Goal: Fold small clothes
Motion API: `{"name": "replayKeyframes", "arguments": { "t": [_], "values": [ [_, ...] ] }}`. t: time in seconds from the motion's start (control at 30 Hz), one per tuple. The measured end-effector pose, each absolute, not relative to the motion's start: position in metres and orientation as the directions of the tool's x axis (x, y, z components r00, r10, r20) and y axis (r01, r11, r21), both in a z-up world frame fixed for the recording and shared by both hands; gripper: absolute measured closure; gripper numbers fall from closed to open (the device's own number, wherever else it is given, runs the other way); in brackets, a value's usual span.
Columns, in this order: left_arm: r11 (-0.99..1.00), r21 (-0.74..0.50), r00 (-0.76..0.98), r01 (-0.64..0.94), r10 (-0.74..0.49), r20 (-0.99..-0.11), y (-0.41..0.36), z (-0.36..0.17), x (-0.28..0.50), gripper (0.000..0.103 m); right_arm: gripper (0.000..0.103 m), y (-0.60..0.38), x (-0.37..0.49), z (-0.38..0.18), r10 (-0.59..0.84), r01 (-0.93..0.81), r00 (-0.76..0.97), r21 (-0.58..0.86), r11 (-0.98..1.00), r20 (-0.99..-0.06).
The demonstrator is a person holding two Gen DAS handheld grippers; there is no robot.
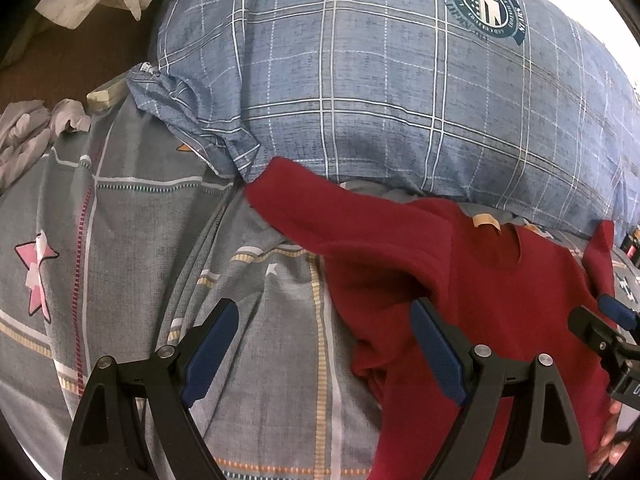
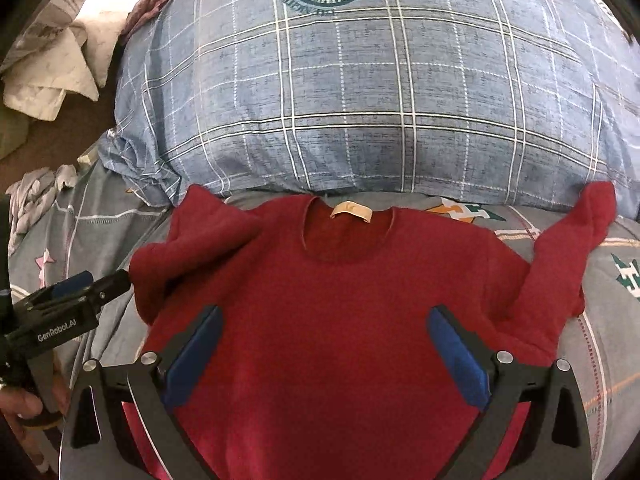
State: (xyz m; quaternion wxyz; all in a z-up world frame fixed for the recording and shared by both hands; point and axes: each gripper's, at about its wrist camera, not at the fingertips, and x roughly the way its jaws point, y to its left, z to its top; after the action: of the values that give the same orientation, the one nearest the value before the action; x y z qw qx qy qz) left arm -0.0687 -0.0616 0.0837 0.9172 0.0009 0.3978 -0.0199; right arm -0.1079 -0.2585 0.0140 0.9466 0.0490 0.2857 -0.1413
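Red long-sleeved sweater (image 2: 340, 300) lies flat, front up, on the grey patterned bedsheet (image 1: 140, 240), just below the blue plaid pillow (image 2: 360, 100). Collar with its tan neck label (image 2: 352, 213) points toward the pillow; the hem end runs out of view under the right gripper. Long axis runs from the pillow straight back toward the camera.

Sleeve on the left gripper's side (image 1: 320, 220) is bunched, its cuff touching the pillow's lower edge. The other sleeve (image 2: 568, 248) angles up, cuff resting against the pillow.

Handling guess: soft, light knit, limp, won't hold shape, likely drags on the sheet rather than sliding. Best holds are probably the cuffs or shoulder seams, pinching a single layer edge; the body middle would just bunch.

Left gripper (image 1: 324, 344) has its jaws spread wide, nothing between them, one pad over the sweater's side edge and one over the sheet. Right gripper (image 2: 324, 352) is also spread wide and empty, hanging over the sweater's chest, farther from the pillow than the label. Contact with the cloth is unclear.
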Motion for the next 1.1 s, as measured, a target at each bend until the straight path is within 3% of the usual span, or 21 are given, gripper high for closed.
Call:
{"name": "replayKeyframes", "arguments": {
  "t": [0.3, 0.6, 1.1],
  "values": [
    [0.998, -0.006, 0.691, 0.062, -0.048, -0.721, -0.070, 0.084, -0.075, 0.016, 0.002, -0.263, -0.115, 0.017, -0.317, 0.348, 0.778, -0.048, 0.936, -0.542],
    [0.976, -0.016, 0.691, 0.215, -0.164, -0.704, -0.096, 0.084, -0.096, 0.015, 0.001, -0.274, -0.138, 0.019, -0.387, 0.422, 0.746, -0.065, 0.904, -0.542],
    [0.978, 0.014, 0.685, 0.210, -0.137, -0.715, -0.111, 0.070, -0.092, 0.015, 0.001, -0.292, -0.146, 0.003, -0.382, 0.436, 0.733, -0.042, 0.899, -0.563]
  ]
}}
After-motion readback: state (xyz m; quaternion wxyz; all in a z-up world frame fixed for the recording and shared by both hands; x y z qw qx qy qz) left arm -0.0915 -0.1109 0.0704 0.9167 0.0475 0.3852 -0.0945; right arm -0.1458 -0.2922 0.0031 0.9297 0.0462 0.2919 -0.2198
